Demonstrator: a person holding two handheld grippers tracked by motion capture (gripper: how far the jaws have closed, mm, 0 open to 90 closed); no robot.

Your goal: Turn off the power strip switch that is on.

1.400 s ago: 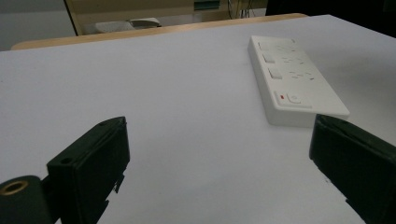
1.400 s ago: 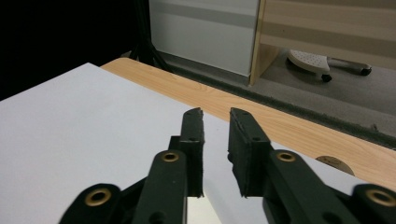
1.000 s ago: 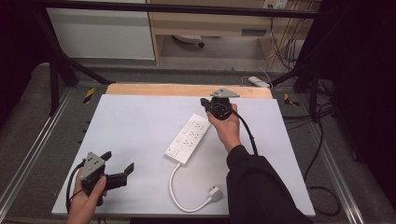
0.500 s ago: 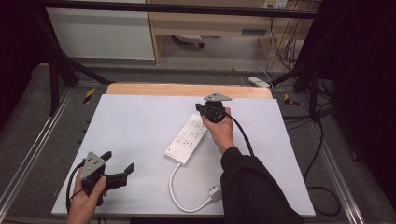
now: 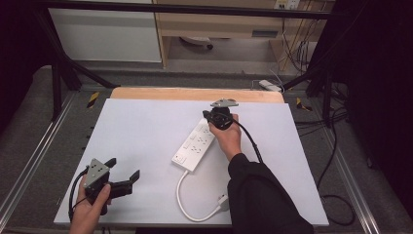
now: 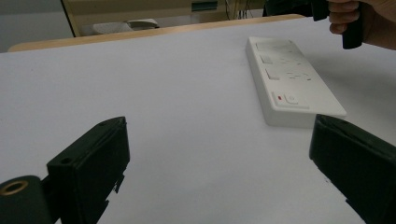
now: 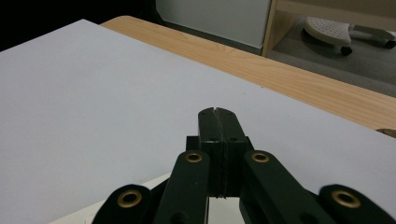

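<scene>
- right gripper (image 5: 213, 118) clenched empty, jaws pressed together, hovering at far end of power strip (image 5: 194, 146); left gripper (image 5: 122, 170) released, jaws wide, well apart near-left of strip.
- strip judged rigid, light, smooth plastic; take across its narrow width.
- left gripper view shows strip's switch (image 6: 290, 98); high view shows its cord (image 5: 187, 207).

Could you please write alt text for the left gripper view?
Open left tongs, their black jaws wide apart, point across a white table toward a white power strip. At the top right, a hand grips a black handle.
</scene>
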